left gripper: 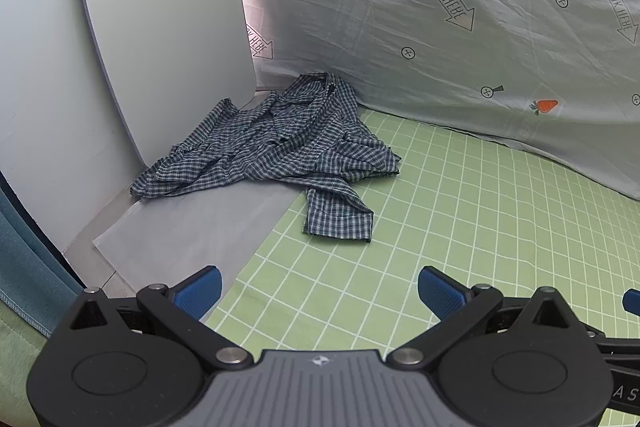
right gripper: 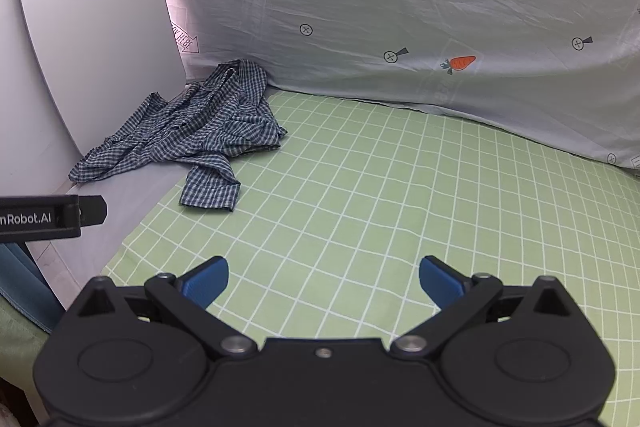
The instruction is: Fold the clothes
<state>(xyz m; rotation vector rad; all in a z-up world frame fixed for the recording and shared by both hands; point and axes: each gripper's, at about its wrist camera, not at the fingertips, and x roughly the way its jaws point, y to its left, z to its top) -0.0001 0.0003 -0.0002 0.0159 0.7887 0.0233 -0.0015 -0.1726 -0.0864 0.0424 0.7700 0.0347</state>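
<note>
A crumpled checked shirt [left gripper: 276, 143] lies in the far left corner of the counter, bunched in loose folds against a pale grey board [left gripper: 160, 27] that leans upright on the left and against the foot of a light blue sheet [left gripper: 440, 27] hung as a backdrop. The sheet is printed with carrots, small circles and arrows. Part of the shirt rests on a grey cloth [left gripper: 208, 223], and one sleeve [left gripper: 340, 215] trails forward onto the green cloth with a white grid [left gripper: 460, 227] that covers most of the counter.

The left gripper [left gripper: 319, 293] hovers low over the near edge of the green cloth, well apart from the shirt; its jaws stand wide apart with nothing between the blue pads [left gripper: 200, 291]. The right gripper [right gripper: 324, 281] is likewise spread wide and empty above the green cloth, with the shirt [right gripper: 192, 131] far off to its front left.

In the right wrist view a black bar with white lettering [right gripper: 48, 217] enters from the left edge, probably part of the left gripper, though too little shows to be sure. A teal fabric [left gripper: 24, 267] hangs at the lower left edge.
</note>
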